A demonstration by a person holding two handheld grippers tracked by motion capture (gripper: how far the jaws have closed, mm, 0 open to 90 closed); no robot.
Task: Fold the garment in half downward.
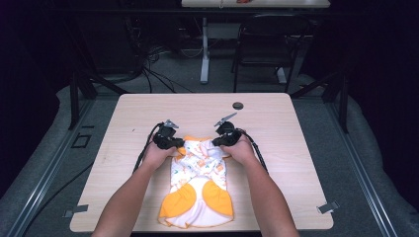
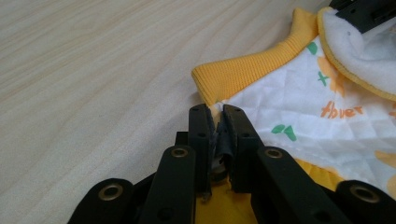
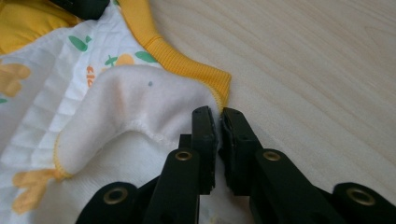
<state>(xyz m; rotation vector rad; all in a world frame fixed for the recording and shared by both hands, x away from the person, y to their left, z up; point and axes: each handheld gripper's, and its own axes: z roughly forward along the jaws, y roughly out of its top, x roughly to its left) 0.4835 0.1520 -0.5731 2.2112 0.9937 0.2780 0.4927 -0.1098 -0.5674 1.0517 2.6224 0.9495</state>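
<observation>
Tongs, left: the left black two-jaw gripper (image 1: 168,139) is being held at about 10 o'clock of the table's middle; in the left gripper view (image 2: 215,125) its jaws are being pressed together on the garment's edge, just below the ribbed band's corner.

Tongs, right: the right black two-jaw gripper (image 1: 226,138) is being held at about 2 o'clock of the middle; in the right gripper view (image 3: 218,122) its jaws are being clamped on the fabric edge beside the ribbed corner.

Garment: a small white quilted baby garment with orange and green prints and orange padded panels (image 1: 197,182) is being kept flat on the table, running from the centre toward 6 o'clock, its far end between the two grippers.

Ribbed band: the orange knitted band (image 2: 243,70) is being held at both its corners, one by each gripper.

Fleece flap: a white fleecy lining flap (image 3: 140,102) is lying folded over, just beside the right gripper.

Surface: the pale wood-grain table (image 1: 148,108) is being used as the work surface; a small dark round disc (image 1: 238,105) is lying near 12 o'clock, well apart from the garment.

Step in hand (judged): the far edge is likely being taken up for a fold or a straightening.

Doing it well: both corners are best being lifted together and level, so that the band is being kept taut and the fleece flap is not being dragged askew.
</observation>
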